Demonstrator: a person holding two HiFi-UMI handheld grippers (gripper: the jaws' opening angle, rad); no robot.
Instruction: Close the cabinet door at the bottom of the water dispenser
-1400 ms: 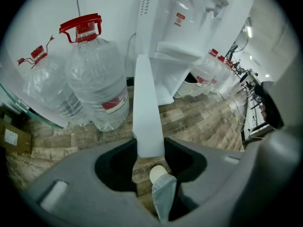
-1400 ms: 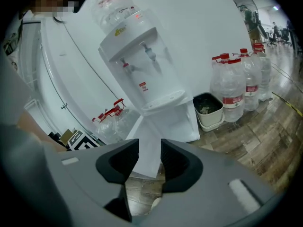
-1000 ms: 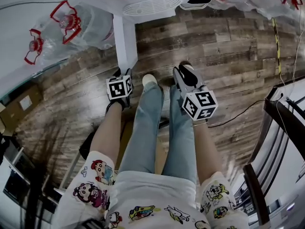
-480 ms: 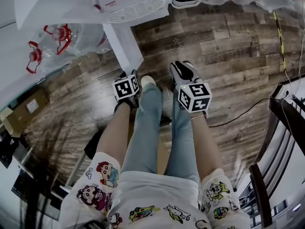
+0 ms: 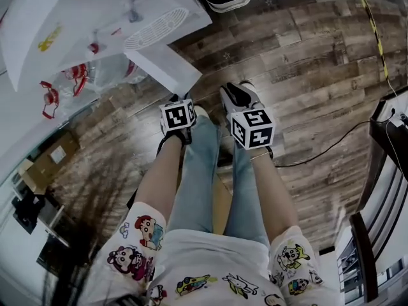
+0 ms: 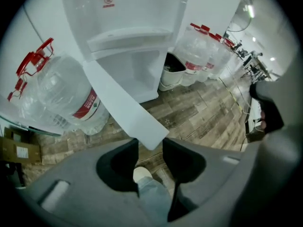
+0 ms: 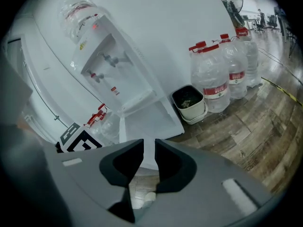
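The person is standing right in front of the water dispenser (image 5: pixel 76 18), jeans-clad legs (image 5: pixel 194 171) planted on the wooden floor (image 5: pixel 306 62), a pair of tongs in each hand. The cabinet door (image 6: pixel 120 100) at the bottom is hanging wide open, swinging out from the left side of the empty white compartment (image 6: pixel 139 72) and jutting over the floor toward the person.

The left tongs (image 6: pixel 150 148) are pointing straight down at the door's free corner. Their jaws have just been closing in, but they are standing apart, and the corner is sitting at the mouth of the gap without being pinched.

The right tongs (image 7: pixel 149 148) are angling down toward the dispenser from the other side, jaws parted by a narrow slit and holding nothing. The white door is showing through that slit, farther off.

A big water bottle (image 6: pixel 66 98) with red handles is lying just left of the door. More bottles (image 7: pixel 215 86) are standing right of the dispenser, with a small bin (image 7: pixel 190 103) tucked between them and it.
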